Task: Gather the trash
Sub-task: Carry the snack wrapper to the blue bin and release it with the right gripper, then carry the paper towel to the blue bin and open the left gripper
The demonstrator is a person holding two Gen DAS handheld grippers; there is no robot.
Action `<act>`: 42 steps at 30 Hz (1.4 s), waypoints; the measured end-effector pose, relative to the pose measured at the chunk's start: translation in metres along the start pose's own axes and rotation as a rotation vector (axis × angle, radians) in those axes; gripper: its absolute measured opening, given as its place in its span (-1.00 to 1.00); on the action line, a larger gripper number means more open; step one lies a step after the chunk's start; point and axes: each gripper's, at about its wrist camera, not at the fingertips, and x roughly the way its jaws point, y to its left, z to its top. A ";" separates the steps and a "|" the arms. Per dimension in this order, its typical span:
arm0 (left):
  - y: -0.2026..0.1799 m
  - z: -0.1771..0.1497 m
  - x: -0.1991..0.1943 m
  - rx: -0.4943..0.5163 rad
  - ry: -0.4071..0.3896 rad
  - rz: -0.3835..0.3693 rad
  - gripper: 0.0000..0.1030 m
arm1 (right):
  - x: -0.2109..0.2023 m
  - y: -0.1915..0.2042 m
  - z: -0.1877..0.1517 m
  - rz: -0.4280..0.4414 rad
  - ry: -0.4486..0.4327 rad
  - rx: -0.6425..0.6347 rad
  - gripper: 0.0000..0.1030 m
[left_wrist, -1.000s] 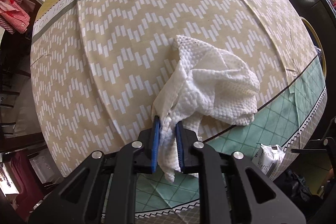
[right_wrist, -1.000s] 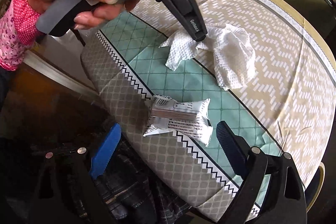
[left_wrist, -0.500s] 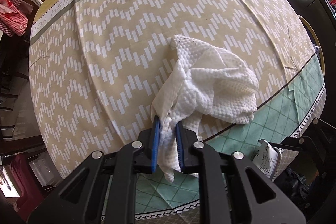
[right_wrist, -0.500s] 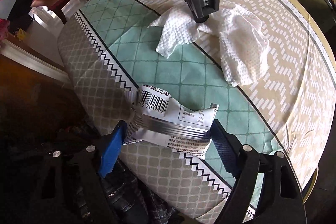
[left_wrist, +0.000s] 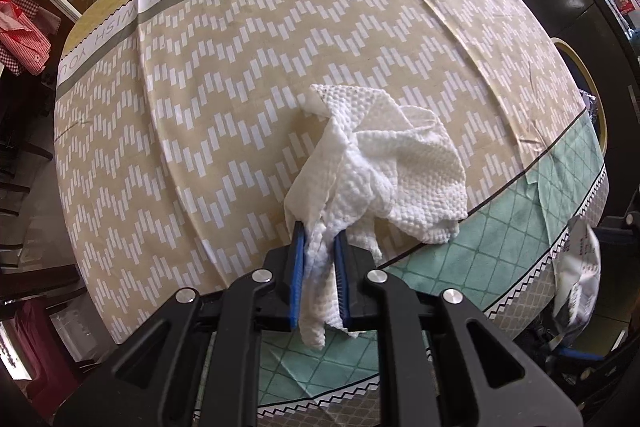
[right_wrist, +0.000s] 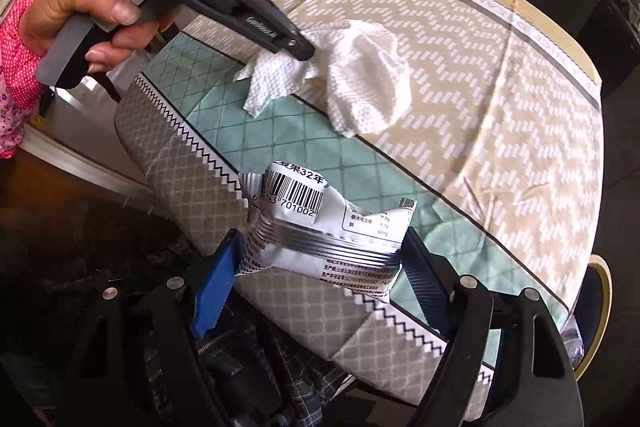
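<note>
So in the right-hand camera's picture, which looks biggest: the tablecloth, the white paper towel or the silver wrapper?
1. Tablecloth, by far the largest.
2 and 3. Paper towel and silver wrapper look about alike; the wrapper sits nearer the camera, between the right gripper fingers, so I would not rank them.

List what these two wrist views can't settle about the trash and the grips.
- Paper towel: its pinched part, left wrist view, sits hidden between the left gripper fingers.
- Wrapper: right wrist view shows it spanning the right gripper fingers; how firmly the pads press is unclear. In the left wrist view it is blurred at the frame edge.
- Wrapper contents: unseen.
- No bin in either view.
</note>
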 end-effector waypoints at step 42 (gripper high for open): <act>-0.248 0.083 -0.093 0.431 -0.131 -0.169 -0.76 | -0.124 -0.298 -0.241 -0.261 -0.178 0.784 0.66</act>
